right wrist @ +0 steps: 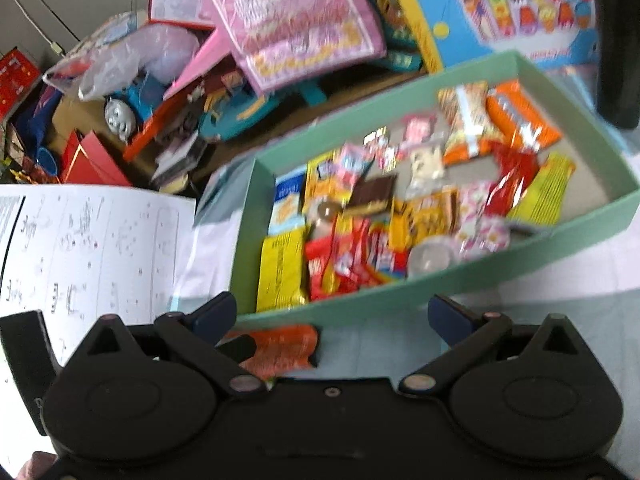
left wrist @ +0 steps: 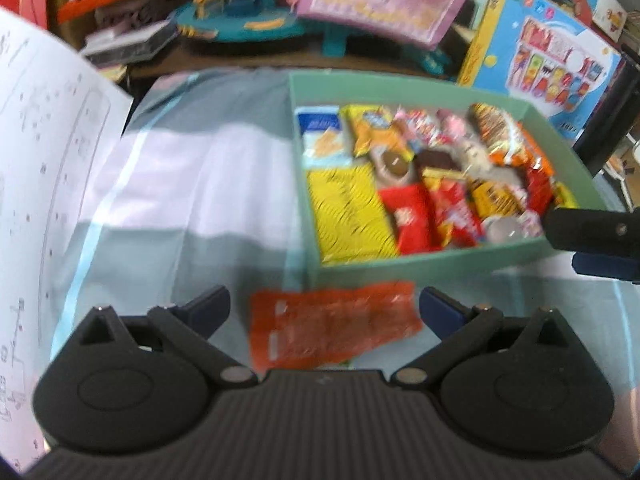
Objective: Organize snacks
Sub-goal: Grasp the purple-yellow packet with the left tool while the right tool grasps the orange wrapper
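1. Orange, shiny, flat plastic snack packet (left wrist: 334, 326) lies on the tabletop (left wrist: 168, 208), just in front of the pale green cardboard box (left wrist: 400, 268), outside it.
2. That box is already full of colourful snack packets.
3. Left gripper (left wrist: 324, 306) hovers over the orange packet with its jaws wide open, one on each side, holding nothing.
4. Right gripper (right wrist: 332, 316) is near the box front wall, its jaws open and empty too.
5. I think the packet is light, thin and crinkly, so it may slip.
6. Pinching a side edge or corner looks best, gently, so nothing inside breaks.
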Action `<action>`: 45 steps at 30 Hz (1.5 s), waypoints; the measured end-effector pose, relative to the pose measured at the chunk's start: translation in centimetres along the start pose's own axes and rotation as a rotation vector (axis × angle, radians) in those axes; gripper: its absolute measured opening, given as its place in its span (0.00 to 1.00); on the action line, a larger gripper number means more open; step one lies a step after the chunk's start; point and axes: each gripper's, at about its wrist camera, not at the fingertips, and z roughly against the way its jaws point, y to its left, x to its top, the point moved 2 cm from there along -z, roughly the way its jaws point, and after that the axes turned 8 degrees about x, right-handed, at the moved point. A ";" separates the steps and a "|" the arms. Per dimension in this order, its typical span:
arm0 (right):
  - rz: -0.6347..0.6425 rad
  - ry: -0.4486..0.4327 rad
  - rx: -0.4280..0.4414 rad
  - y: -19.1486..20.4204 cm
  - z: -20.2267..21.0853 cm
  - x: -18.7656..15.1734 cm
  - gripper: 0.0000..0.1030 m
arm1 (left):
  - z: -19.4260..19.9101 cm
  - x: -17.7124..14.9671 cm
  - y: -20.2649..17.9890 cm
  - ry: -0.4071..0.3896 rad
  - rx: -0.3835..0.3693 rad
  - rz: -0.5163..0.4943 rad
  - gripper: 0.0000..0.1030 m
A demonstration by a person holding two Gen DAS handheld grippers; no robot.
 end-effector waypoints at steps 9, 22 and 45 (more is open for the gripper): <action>-0.029 0.059 -0.014 -1.1 -2.4 -1.7 1.00 | -3.3 -2.2 -0.9 0.041 -0.027 -0.073 0.98; -0.048 0.048 -0.033 -3.2 -2.5 -3.0 0.98 | -1.4 -5.2 -8.5 0.011 -0.209 -0.267 0.70; 0.033 0.088 -0.157 -3.4 -4.2 -4.6 0.28 | 0.5 -5.4 -1.0 0.039 -0.188 0.035 0.56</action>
